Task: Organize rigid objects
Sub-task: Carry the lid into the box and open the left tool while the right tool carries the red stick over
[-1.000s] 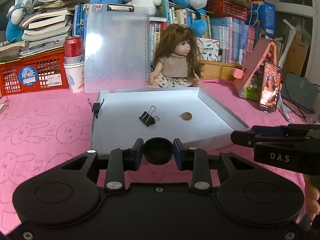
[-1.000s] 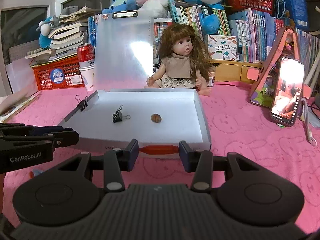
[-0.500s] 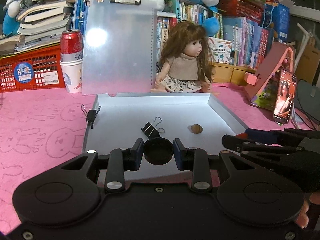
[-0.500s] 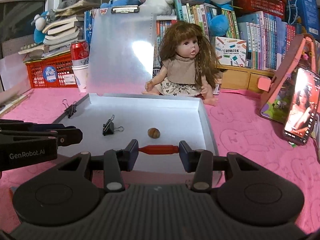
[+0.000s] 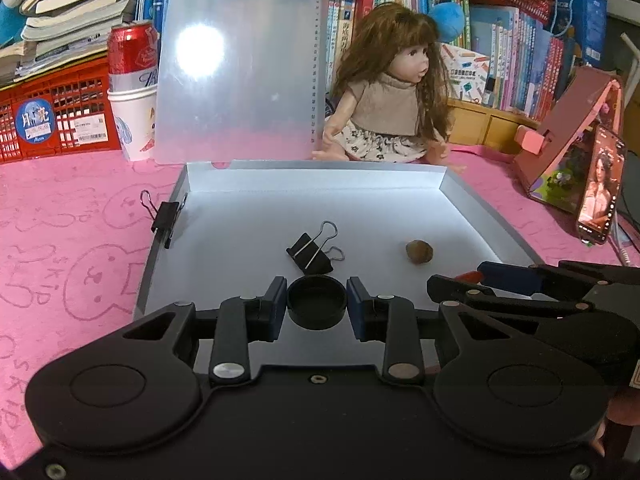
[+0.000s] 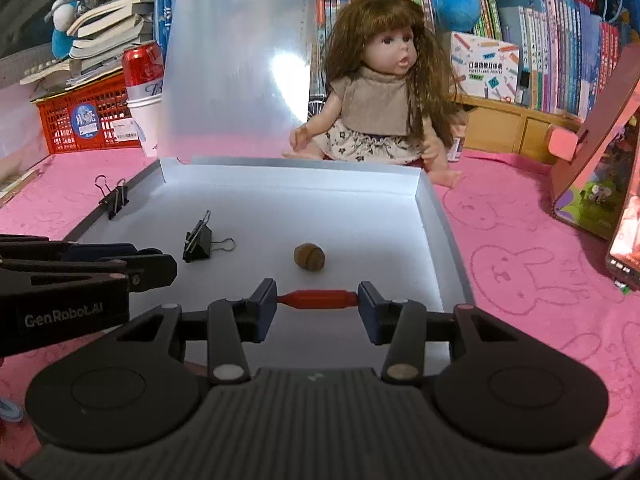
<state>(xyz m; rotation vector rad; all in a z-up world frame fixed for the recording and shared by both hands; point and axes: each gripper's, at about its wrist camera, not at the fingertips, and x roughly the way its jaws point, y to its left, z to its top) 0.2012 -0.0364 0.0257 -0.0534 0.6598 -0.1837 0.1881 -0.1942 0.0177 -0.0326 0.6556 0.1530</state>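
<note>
Black cap (image 5: pixel 317 307) sits pinched across its rim in the left gripper (image 5: pixel 317 307); the red peg (image 6: pixel 318 299) is clamped end to end in the right gripper (image 6: pixel 318 300). Both look light, stiff and smooth, likely to slip. White tray (image 5: pixel 472 208) lies just below and ahead.

A pink cloth (image 5: pixel 60 216) printed with rabbit outlines covers the desk. Along its far edge stand rows of books (image 6: pixel 560 40), a red crate (image 5: pixel 52 120), a doll (image 6: pixel 380 92) and plush toys (image 6: pixel 458 8).
</note>
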